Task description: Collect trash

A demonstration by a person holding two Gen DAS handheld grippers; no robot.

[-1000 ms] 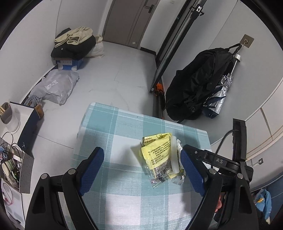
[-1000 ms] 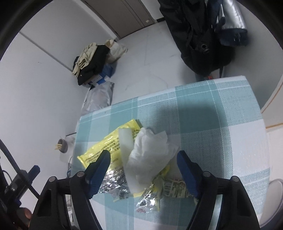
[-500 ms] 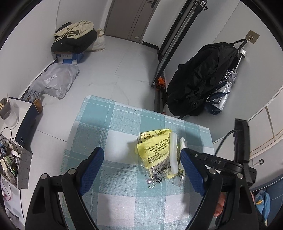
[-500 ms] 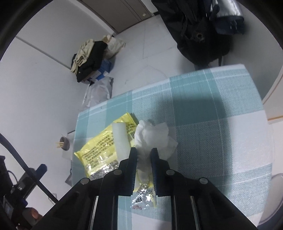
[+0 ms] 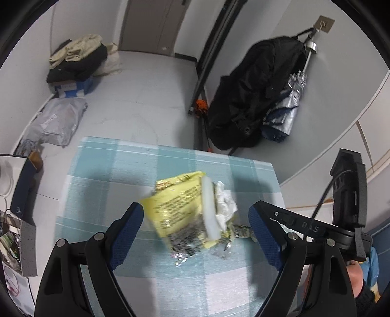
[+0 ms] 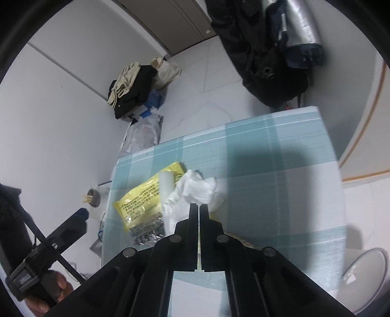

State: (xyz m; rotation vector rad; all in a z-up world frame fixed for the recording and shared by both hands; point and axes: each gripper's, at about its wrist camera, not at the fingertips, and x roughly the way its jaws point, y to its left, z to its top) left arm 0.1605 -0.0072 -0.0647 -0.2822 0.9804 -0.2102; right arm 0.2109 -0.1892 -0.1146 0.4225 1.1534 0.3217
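Home interior, looks like an entry hall or spare room. Pale tile floor [image 5: 146,92], plain white walls, closed door [image 5: 151,24] at the far end. Black backpack [image 5: 256,97] and folded silver umbrella [image 5: 290,107] hang from a wall hook [image 5: 323,23]. Folded clothes [image 5: 78,58] piled on a blue box [image 5: 73,89] in the corner, grey mailer bag [image 5: 56,122] on the floor beside it. Small worktop [image 5: 109,175] covered with a teal-and-white checked cloth. Cables and clutter at the left edge, too small to tell.
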